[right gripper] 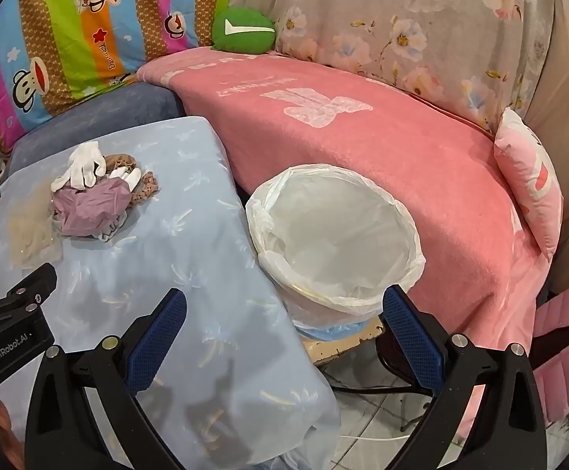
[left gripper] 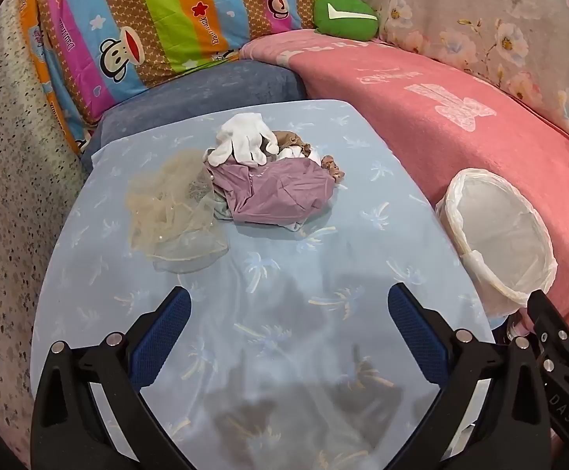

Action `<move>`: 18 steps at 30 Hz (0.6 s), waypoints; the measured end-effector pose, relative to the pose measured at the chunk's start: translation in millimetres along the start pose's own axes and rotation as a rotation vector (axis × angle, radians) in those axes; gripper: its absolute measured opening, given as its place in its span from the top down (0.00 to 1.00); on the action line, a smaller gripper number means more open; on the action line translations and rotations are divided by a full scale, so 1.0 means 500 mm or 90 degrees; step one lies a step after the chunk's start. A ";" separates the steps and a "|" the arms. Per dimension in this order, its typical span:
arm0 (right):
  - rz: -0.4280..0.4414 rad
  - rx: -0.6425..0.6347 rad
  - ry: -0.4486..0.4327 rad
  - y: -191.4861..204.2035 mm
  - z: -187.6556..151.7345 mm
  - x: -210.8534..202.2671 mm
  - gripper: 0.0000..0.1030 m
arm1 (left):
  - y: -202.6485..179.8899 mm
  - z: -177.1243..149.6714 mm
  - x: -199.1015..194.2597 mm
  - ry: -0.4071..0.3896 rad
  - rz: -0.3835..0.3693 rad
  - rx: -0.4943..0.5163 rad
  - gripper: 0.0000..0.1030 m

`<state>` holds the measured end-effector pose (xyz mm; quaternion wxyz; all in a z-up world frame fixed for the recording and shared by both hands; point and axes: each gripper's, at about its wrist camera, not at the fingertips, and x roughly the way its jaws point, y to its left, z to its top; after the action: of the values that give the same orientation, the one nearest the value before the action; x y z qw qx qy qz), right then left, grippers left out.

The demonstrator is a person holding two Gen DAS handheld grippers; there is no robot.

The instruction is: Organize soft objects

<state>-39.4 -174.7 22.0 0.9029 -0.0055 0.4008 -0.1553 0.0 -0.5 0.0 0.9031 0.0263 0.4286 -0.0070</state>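
A heap of soft things lies on the light blue cloth-covered table: a white glove on top, a mauve cloth, a small brown bear-print piece and a sheer beige net spread to its left. The same heap shows in the right wrist view, with the glove, the mauve cloth and the net. My left gripper hangs open above the near part of the table, short of the heap. My right gripper is open over the table's right edge, beside the white bag-lined bin.
The bin stands to the right of the table, against a pink blanket. Behind are a blue cushion, a striped cartoon quilt, a green plush and a flowered cover. A pink pillow lies far right.
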 end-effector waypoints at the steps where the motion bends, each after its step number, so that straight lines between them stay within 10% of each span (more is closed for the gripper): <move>1: 0.000 0.001 0.001 -0.001 0.000 0.000 0.06 | 0.000 0.000 0.000 -0.001 -0.001 0.000 0.06; 18: -0.007 0.000 -0.005 -0.005 0.014 -0.010 0.06 | 0.001 0.000 0.000 -0.003 -0.006 -0.005 0.06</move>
<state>-38.1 -176.6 30.6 0.9035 -0.0082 0.3974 -0.1604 0.1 0.0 0.2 0.9040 0.0206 0.4269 -0.0098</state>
